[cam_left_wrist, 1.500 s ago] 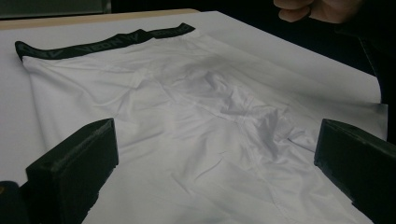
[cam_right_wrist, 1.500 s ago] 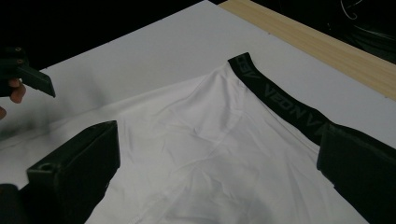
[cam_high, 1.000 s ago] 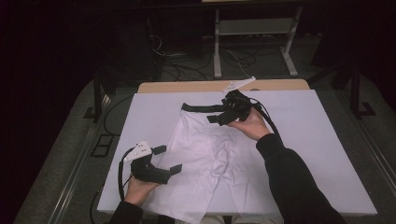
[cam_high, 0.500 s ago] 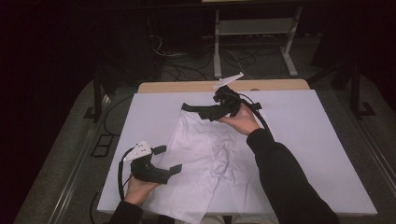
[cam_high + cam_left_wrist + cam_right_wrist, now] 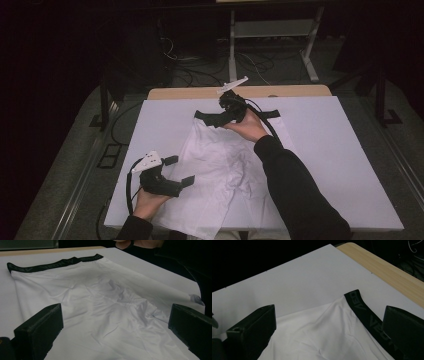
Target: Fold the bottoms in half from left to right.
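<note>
- A pair of white shorts (image 5: 225, 170) with a black waistband (image 5: 207, 118) lay spread and rumpled on a white table cover (image 5: 340, 165), the waistband toward the far edge and the legs toward the person.
- The right gripper (image 5: 216, 121) hovered over the waistband at the far end of the shorts, with its jaws wide apart and holding nothing. In the right gripper view the waistband (image 5: 362, 312) ran between the two jaws, its end corner lying just ahead of them.
- The left gripper (image 5: 179, 171) sat at the near left edge of the shorts, jaws also spread open and empty. In the left gripper view the wrinkled cloth (image 5: 105, 312) lay between its jaws.
- The step in hand looked like taking hold of the waistband to straighten or fold the shorts.
- To do it well, the right gripper would likely need to come down until one jaw slid under the band's edge, then pinch the thick band itself rather than the thin cloth.
- The left gripper should probably pin or grip the near hem so the cloth does not drag along and bunch.
</note>
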Motion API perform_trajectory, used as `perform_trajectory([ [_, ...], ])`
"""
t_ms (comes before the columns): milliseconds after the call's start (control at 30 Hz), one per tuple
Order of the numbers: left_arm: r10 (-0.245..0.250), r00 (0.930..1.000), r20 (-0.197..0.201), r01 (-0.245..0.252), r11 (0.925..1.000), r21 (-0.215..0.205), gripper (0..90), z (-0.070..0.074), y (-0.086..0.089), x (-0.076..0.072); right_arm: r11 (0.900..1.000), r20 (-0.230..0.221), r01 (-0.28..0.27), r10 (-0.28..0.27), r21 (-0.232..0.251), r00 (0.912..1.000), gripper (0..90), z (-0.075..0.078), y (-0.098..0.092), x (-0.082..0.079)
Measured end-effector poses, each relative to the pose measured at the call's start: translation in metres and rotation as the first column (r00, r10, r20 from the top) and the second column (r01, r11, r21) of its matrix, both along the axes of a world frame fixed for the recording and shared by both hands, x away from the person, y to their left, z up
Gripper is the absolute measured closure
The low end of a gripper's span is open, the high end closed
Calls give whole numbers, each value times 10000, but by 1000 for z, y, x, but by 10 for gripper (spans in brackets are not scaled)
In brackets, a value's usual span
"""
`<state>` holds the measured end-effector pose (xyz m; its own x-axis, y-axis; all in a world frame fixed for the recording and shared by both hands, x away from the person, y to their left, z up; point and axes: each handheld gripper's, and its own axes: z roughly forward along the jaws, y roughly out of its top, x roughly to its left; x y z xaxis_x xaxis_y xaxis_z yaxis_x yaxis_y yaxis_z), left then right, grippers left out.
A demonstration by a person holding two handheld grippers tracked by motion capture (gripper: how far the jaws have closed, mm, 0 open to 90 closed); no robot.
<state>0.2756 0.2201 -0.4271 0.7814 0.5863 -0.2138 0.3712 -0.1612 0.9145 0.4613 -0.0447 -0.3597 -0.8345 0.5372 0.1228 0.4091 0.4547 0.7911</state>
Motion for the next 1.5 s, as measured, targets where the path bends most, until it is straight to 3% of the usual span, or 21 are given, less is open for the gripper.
perform_trajectory([
  [300, -29, 10000, -10, 29, 10000, -68, 0, 0, 0, 0, 10000, -142, -31, 33, 85, 9999, 0, -9, 19, 11],
  [1033, 108, 9999, -47, -109, 9998, -194, 0, -1, 5, 3, 9983, -754, 517, -496, 269, 9959, 0, -54, 49, 44],
  [1500, 132, 9999, -15, -132, 9995, -281, 0, 0, 6, 3, 9993, -623, 359, -355, 49, 9974, 0, -66, 71, 59],
])
